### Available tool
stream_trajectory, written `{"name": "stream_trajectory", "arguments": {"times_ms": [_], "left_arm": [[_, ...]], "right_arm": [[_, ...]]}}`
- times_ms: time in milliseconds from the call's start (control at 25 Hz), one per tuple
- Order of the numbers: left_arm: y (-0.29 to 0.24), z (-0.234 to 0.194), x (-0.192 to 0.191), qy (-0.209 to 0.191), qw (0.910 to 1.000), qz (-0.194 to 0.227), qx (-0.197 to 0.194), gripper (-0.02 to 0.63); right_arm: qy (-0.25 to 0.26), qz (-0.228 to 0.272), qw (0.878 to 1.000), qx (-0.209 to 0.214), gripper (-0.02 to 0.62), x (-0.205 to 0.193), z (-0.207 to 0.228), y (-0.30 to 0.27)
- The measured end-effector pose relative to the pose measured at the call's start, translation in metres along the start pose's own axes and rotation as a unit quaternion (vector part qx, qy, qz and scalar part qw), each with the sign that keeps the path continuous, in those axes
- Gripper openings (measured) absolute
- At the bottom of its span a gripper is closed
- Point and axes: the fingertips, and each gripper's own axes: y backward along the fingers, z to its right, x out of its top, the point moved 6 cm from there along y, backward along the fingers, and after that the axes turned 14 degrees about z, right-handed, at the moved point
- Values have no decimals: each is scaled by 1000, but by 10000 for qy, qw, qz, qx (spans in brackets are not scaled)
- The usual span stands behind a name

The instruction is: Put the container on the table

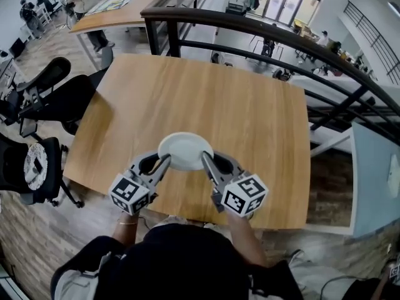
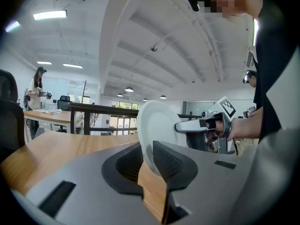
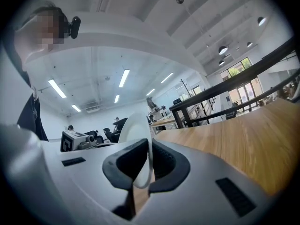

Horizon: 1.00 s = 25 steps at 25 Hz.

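A: Left tool status?
B: Was pinching the white container by its rim at 8 o'clock. Right tool pinched the rim at 4 o'clock.
A: Container position?
B: Sat over the table, near its 6 o'clock edge. Couldn't tell if it touched.

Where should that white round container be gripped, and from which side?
By its thin rim, at opposite edges, coming in from the left and right sides. The white container is shallow, wide and round, likely too broad for jaws to span, while the rim fits between them. The left gripper and right gripper pinch it that way above the table.
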Motion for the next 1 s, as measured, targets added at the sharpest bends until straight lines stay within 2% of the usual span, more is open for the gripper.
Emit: {"name": "stream_trajectory", "arguments": {"times_ms": [600,1000], "left_arm": [[-28,-17,-50,413,9966,-521,-490,57],[-31,-26,-70,563,9938,-817,-506,61]], "right_arm": [[73,-385,9965,-736,24,-27,31,0],[-203,-499,9942,-929,23,-47,41,-2]]}}
